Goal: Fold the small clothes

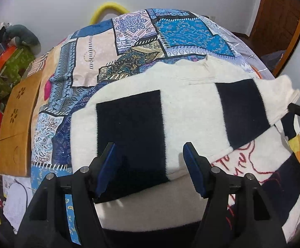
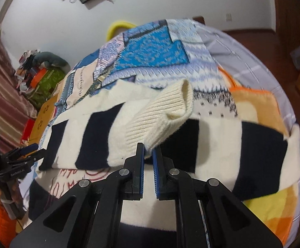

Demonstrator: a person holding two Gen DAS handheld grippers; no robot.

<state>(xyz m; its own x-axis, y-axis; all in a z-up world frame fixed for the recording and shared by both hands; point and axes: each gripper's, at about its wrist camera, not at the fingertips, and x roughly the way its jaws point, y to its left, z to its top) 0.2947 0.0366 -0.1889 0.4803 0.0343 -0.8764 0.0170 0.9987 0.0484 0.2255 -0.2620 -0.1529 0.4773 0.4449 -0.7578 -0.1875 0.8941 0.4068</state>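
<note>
**Sleeve cuff clamped in your right jaws, left jaws apart over the sweater**

The cream and navy striped sweater (image 1: pixel 170 111) lies spread on the bed, on top of the patchwork bedspread (image 1: pixel 129 41). Its ribbed cream sleeve cuff (image 2: pixel 166 113) is lifted off the body of the garment, and your right gripper (image 2: pixel 148 155) has its jaws closed on the near end of that cuff, with the knit rising up and away from between the blue pads. The sleeve runs across the striped body below it.

Your left gripper (image 1: pixel 148 161) hangs over the near part of the sweater with its jaws wide apart and nothing between them. A broad navy stripe (image 1: pixel 131 132) lies directly between and beyond the fingers; from this view you cannot tell whether the tips touch the fabric. Red stitched lettering (image 1: pixel 251 161) shows on the cream area just right of the left gripper.

Beyond the sweater, an orange and cream blanket (image 2: pixel 253 107) lies on the right side of the bed. A wooden board (image 1: pixel 17 124) sits at the bed's left edge, and a yellow curved object (image 1: pixel 108 8) shows behind its far end.
</note>
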